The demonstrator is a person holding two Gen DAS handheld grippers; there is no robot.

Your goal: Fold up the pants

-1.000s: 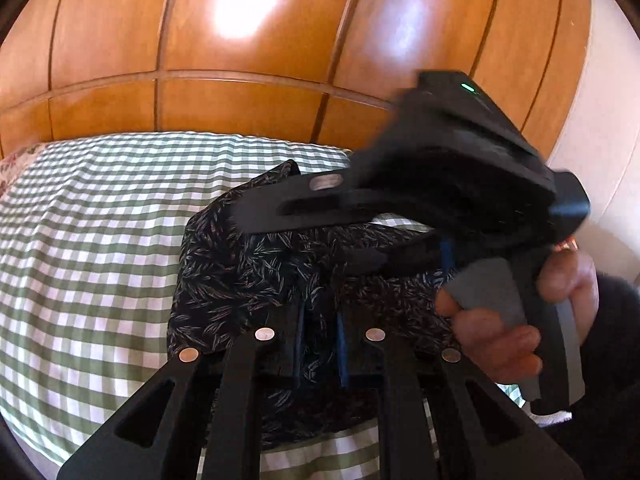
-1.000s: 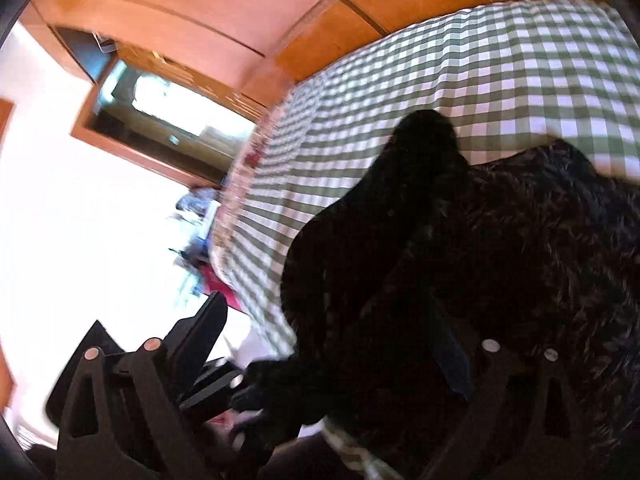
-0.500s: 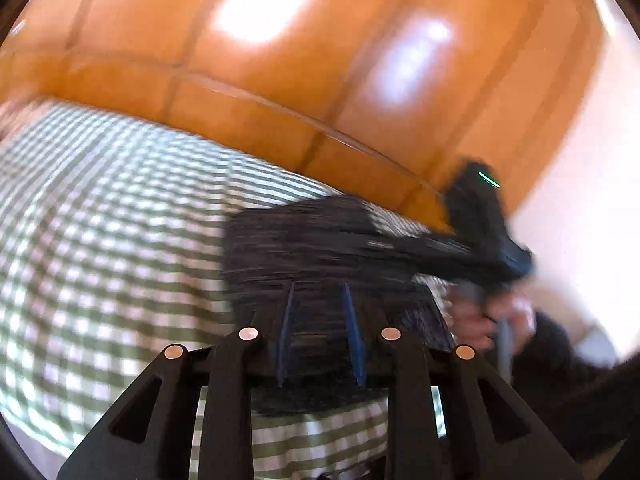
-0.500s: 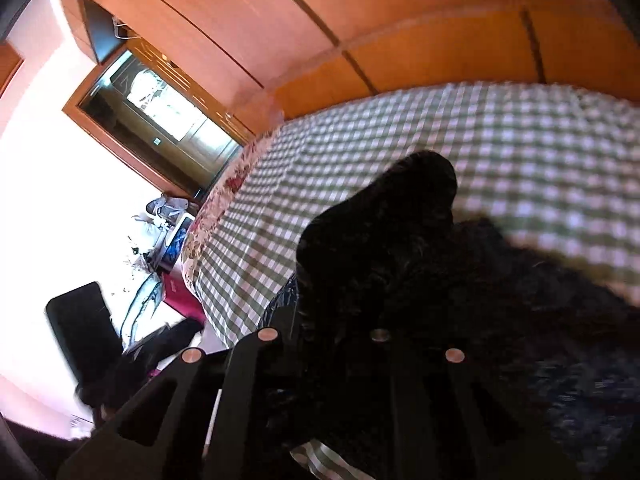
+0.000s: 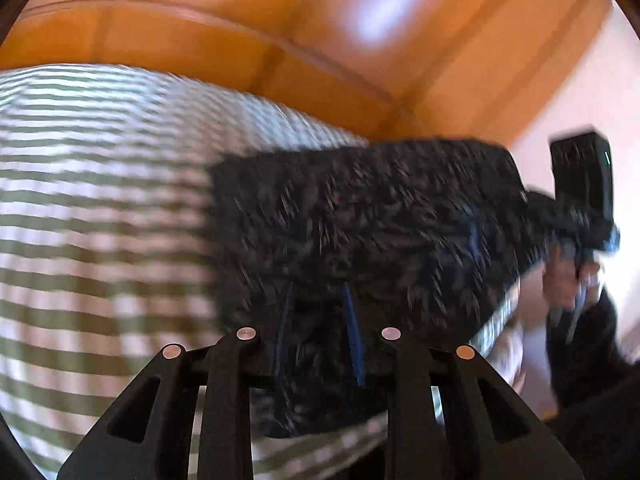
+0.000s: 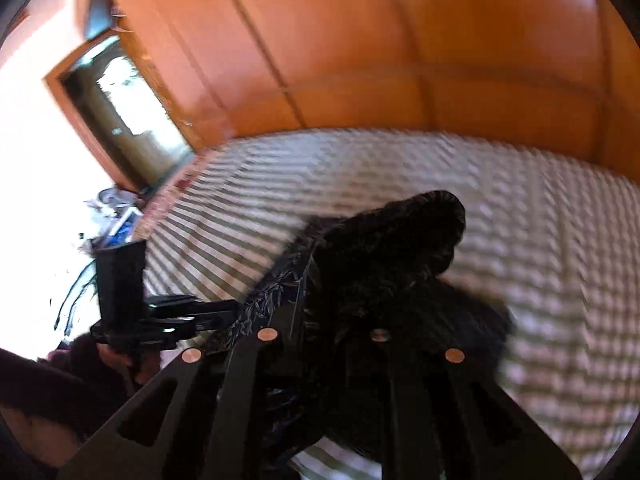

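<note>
Left wrist view, blurred by motion: green-and-white checked bed cover spread to the left of the left tongs. Dark leaf-print pants bunched straight ahead, cloth lying between the two blue-edged fingers, clamped there. Beyond, glossy wooden panels. Far right of these tongs, the right tongs in a hand, a stretched corner of the pants reaching into them.

Right wrist view: left tongs seen at far left, pinching the pants' edge. Right tongs in front, buried in dark cloth, closed on it. Checked cover stretching to the right.
</note>
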